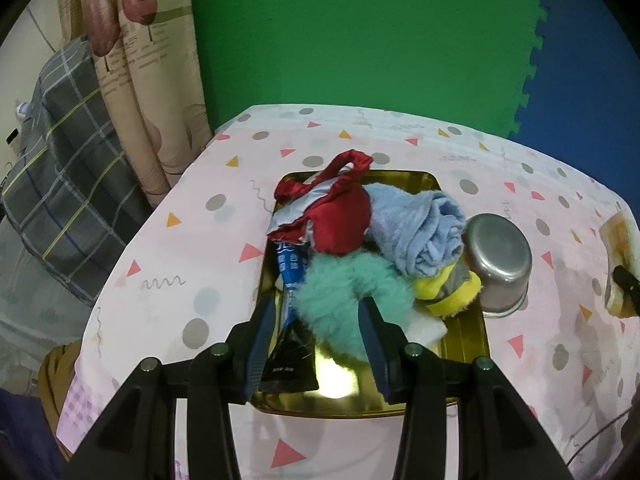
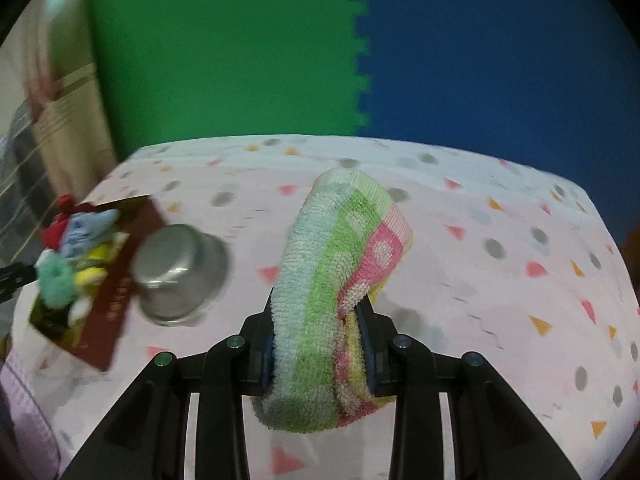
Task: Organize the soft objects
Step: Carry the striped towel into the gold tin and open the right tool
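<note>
Striped towel (image 2: 340,280): folded, gripped mid-fold in right tool (image 2: 320,320), clear of bench (image 2: 500,288). Judged light, limp, non-slip; hold at fold bulk. Left tool (image 1: 320,320): part open, pressing on nothing, over gold tray (image 1: 460,340) beside teal fluffy piece (image 1: 344,292). Farther: blue cloth (image 1: 416,224), red pouch (image 1: 340,216). Steel bowl (image 1: 500,268) right of tray.

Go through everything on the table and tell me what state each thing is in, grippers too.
Left gripper: open, over the box.
Right gripper: shut on the striped towel, held off the table.
Gold box: open, piled with soft things.
Steel pot: upside down beside the box.
Blue towel: crumpled in the box.
Teal fluffy piece: in the box.
</note>
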`<state>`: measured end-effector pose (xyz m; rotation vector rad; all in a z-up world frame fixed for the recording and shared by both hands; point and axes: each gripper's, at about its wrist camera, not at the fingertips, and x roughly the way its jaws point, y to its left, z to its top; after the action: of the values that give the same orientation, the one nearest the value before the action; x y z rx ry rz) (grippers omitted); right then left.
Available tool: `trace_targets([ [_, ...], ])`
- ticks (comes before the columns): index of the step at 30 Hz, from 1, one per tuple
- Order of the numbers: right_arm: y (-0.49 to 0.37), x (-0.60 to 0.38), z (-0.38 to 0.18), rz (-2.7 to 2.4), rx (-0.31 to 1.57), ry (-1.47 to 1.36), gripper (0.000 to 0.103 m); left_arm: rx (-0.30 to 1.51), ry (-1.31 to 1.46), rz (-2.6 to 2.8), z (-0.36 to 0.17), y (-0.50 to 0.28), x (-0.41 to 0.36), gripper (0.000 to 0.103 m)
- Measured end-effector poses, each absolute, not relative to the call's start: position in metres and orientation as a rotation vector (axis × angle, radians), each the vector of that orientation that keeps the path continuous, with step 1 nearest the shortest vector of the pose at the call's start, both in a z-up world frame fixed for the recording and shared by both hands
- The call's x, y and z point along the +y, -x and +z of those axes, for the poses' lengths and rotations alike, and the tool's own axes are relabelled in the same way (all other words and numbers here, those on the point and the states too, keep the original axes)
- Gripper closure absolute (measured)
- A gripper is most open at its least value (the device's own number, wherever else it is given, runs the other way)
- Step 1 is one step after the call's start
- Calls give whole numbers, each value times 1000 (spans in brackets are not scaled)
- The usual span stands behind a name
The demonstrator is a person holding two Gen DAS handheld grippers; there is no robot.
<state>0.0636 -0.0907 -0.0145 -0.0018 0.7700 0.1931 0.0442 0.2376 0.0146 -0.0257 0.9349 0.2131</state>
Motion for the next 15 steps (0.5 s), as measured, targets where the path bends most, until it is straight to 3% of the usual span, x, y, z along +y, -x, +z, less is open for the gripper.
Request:
trace_targets([
  [15,-46,42,15,525,742,83,73,920,103,304,17,-24,278,59],
])
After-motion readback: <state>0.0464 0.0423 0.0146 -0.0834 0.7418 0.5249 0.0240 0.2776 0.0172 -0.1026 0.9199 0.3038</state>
